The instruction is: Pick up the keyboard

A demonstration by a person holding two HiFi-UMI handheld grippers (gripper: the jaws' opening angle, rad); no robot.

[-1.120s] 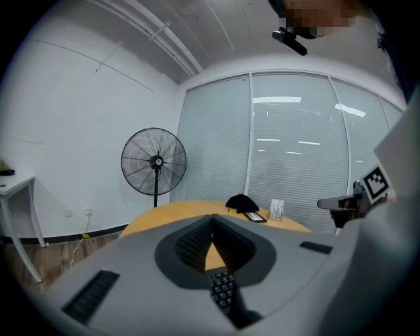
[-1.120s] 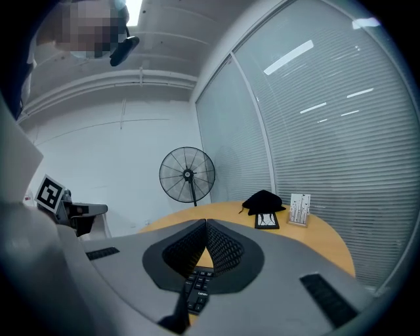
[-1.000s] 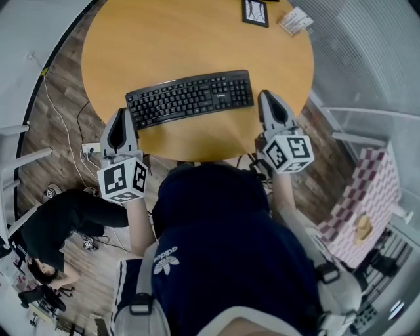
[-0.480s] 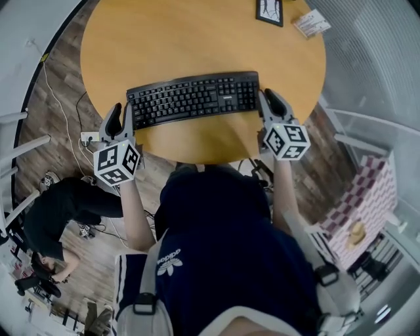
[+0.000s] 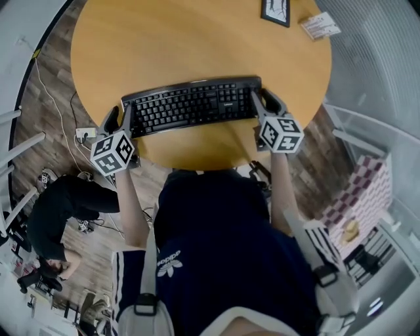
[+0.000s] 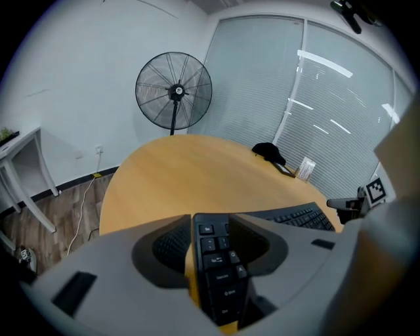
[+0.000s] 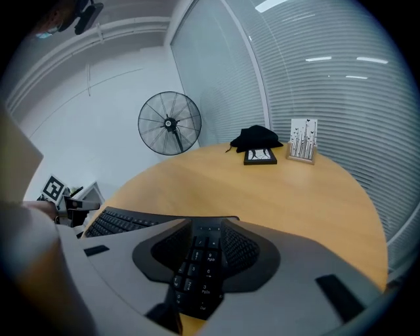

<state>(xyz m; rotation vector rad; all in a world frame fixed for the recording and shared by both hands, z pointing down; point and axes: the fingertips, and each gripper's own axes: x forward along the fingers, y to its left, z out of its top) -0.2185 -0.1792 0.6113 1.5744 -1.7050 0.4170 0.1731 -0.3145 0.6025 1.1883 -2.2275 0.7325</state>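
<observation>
A black keyboard (image 5: 190, 105) lies across the near part of the round wooden table (image 5: 184, 46). My left gripper (image 5: 121, 118) is at its left end and my right gripper (image 5: 263, 103) at its right end. In the left gripper view the jaws of the left gripper (image 6: 211, 244) are opening, with the keyboard's left end (image 6: 218, 279) between them. In the right gripper view the right gripper (image 7: 200, 252) is opening too, and the number-pad end (image 7: 197, 275) sits in its gap. Neither pair of pads visibly presses on the keyboard.
A framed picture (image 5: 275, 10) and a small card stand (image 5: 319, 25) sit at the table's far edge, with a dark cloth (image 7: 256, 138) beside them. A standing fan (image 6: 174, 92) is beyond the table. A person in black (image 5: 65, 210), cables and a power strip (image 5: 84, 133) are on the floor at left.
Both grippers came down and forward from the table's near edge to the keyboard's two ends. Their jaws went from shut to spread around those ends.
</observation>
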